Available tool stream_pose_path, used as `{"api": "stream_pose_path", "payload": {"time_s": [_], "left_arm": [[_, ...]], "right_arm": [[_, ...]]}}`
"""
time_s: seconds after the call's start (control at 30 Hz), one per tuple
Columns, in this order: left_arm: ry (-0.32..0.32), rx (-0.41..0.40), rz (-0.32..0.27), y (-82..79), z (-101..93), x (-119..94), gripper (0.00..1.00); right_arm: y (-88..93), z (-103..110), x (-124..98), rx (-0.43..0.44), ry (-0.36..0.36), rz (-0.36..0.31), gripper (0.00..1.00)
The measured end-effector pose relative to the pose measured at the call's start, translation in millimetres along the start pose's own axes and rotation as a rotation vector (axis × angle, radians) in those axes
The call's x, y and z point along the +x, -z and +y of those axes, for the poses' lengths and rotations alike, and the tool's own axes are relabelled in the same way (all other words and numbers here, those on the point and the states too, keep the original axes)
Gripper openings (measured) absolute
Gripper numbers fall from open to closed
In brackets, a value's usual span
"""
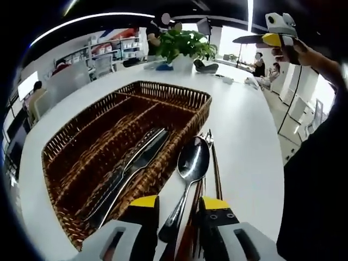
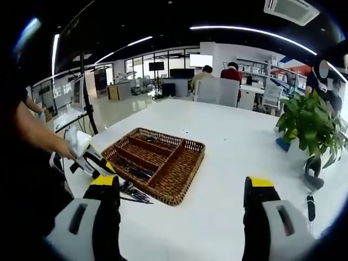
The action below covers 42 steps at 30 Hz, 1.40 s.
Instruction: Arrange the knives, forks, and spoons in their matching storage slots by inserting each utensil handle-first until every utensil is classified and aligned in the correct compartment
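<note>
A brown wicker tray (image 1: pixel 182 98) with long slots lies on the white table. Two knives (image 1: pixel 136 166) rest in its right-hand slot. Beside the tray's right wall, a silver spoon (image 1: pixel 193 160) lies on a small heap of dark-handled utensils (image 1: pixel 213 163). My left gripper (image 1: pixel 179 204) is open, and the spoon's handle runs between its yellow-tipped fingers without being pinched. In the right gripper view the tray (image 2: pixel 185 149) sits ahead and left, with the utensil heap (image 2: pixel 133 193) at its near corner. My right gripper (image 2: pixel 183 185) hangs wide open above the table, holding nothing.
A potted plant (image 2: pixel 312 128) stands at the table's far side, with a small black object (image 2: pixel 310 206) lying near it. A hand holds the left gripper (image 2: pixel 89 160) by the tray. The right gripper (image 1: pixel 272 39) shows high up. People sit at desks behind.
</note>
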<state>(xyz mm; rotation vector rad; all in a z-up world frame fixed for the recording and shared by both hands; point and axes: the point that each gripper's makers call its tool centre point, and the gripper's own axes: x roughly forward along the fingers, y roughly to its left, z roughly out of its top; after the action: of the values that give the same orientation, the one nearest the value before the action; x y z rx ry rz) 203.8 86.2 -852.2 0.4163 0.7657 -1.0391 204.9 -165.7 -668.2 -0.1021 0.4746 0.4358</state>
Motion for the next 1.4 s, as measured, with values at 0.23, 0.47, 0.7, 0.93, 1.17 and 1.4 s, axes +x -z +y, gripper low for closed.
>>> {"api": "stream_pose_path", "payload": {"time_s": [0.23,0.47,0.7,0.93,1.17,1.4], "left_arm": [[0.017,0.023,-0.005,2.0,0.4,6.7,0.19],[0.028,0.066,-0.015,6.3,-1.6,10.9,0.11],[0.032,0.095,-0.027,8.8,-6.1,13.3,0.09],[0.040,0.138,-0.053,7.4,-6.2,16.2,0.07],[0.053,0.204,-0.063,6.6,-8.6,15.1,0.05],[0.050,0.214,-0.058,8.0,-9.7,13.4,0.05]], "right_arm": [[2.7,0.5,0.9,-0.002,-0.004,0.012,0.96],[3.5,-1.8,1.0,-0.006,0.000,0.020,0.96],[5.4,-0.8,1.5,-0.013,-0.004,0.030,0.96],[5.3,-0.5,2.4,-0.028,-0.007,0.039,0.96],[4.4,0.7,2.4,-0.037,-0.008,0.041,0.96],[2.4,1.6,3.3,-0.051,-0.012,0.043,0.96]]}}
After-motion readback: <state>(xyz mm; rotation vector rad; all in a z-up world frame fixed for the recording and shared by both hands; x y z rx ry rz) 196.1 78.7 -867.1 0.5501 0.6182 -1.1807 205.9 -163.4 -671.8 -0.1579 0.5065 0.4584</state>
